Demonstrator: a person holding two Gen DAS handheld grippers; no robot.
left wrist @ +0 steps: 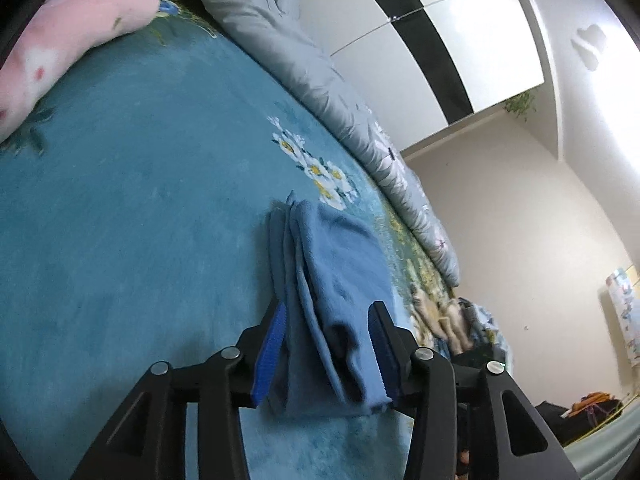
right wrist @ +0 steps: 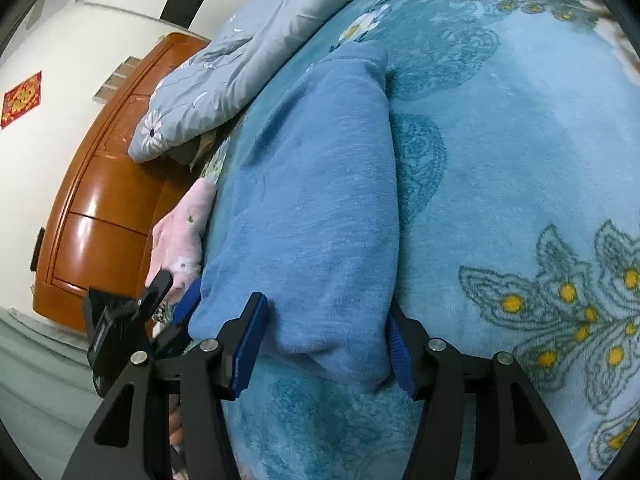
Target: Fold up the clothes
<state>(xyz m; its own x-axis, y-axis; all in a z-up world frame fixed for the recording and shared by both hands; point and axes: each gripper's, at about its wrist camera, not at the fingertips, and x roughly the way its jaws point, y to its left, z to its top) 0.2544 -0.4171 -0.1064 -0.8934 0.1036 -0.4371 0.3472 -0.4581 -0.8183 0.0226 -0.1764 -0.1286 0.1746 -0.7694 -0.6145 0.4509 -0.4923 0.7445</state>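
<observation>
We see blue garment (left wrist: 336, 280) folded on teal floral blanket (left wrist: 120, 220). Our left gripper (left wrist: 328, 356) spread wide, straddling its layered edge; our right gripper (right wrist: 324, 344) likewise released around other end. Grey quilt (left wrist: 288, 52) just behind garment, pink pillow (left wrist: 60, 36) well apart, wooden headboard (right wrist: 100, 200) beyond.

Left tongs (left wrist: 328, 320) and right tongs (right wrist: 326, 312) agape.

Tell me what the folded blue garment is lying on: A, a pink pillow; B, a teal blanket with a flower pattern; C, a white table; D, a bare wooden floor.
B: the folded blue garment rests on the teal floral blanket, with the right gripper open around its near end.
</observation>
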